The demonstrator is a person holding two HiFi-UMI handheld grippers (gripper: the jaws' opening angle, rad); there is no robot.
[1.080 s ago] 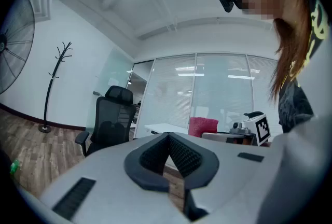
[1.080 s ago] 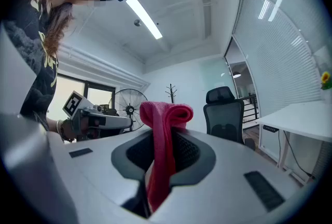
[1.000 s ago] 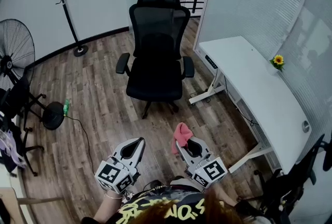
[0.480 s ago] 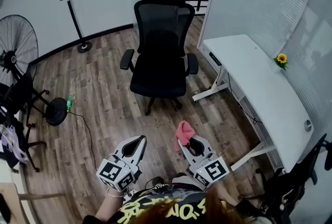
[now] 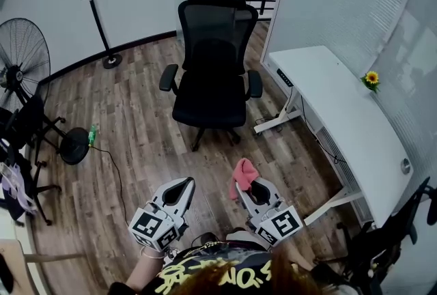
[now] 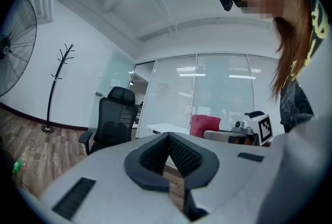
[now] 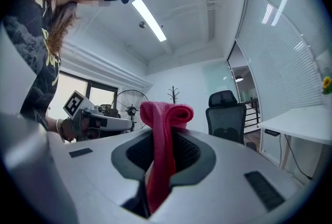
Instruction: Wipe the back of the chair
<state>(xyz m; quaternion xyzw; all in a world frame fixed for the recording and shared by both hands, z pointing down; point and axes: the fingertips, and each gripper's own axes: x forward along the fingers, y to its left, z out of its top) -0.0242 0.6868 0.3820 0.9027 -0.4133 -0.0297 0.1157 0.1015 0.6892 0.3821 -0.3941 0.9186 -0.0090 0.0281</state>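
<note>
R tool (image 5: 247,190) clamps red cloth (image 5: 242,171). L tool (image 5: 179,188) jaws together, nothing btwn. Chair (image 5: 210,75) well ahead on wood floor (image 5: 136,130), seat facing person, beside white surface (image 5: 341,116).

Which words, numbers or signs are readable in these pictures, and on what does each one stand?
No text is readable.
Yellow lettering on the person's shirt: partly hidden, blurred, unreadable.
Square markers on the left tool and the right tool, which grips the pink cloth: patterns, no words.
</note>
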